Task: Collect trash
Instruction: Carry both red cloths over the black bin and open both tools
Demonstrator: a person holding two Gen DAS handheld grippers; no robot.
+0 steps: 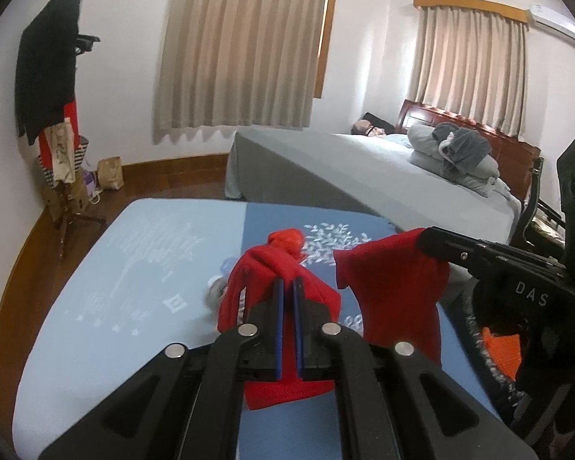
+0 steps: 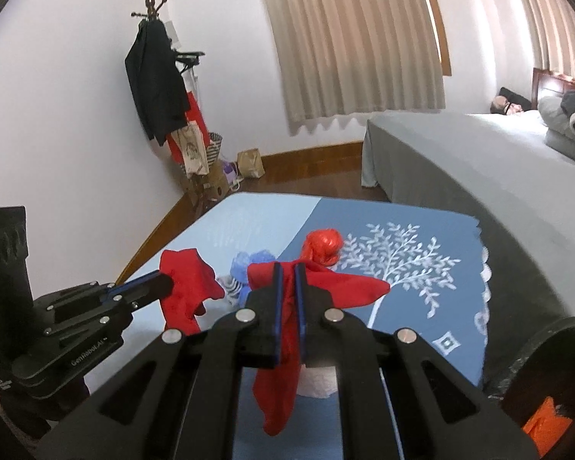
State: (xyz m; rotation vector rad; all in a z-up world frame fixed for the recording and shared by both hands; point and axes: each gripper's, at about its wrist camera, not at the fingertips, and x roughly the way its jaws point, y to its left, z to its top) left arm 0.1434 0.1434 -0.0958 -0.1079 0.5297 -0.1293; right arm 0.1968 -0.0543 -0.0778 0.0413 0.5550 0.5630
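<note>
Bedroom walls, beige curtains (image 1: 245,50) and a coat rack (image 1: 63,88) frame a tabletop (image 1: 107,268) covered in a blue cloth printed with a white tree, with a grey bed (image 1: 364,176) beyond it. On the left, the left gripper (image 1: 288,287) has its fingers closed on one bunched edge of a red plastic bag (image 1: 272,268). Past its fingertips, toward the far middle of the tabletop, lie a crumpled red wad (image 2: 324,247) and a bluish crumpled piece (image 2: 249,264) beside something striped; these look like trash not yet collected. Further right, the right gripper (image 2: 288,274) pinches the bag's other edge between closed fingers, the red film hanging down below them. At the right edge of the tabletop a dark bin (image 2: 536,364) with something orange inside shows. By my reading, the bag is being spread open between the two grippers, so the collecting has scarcely started: the loose pieces remain on the tabletop.
</note>
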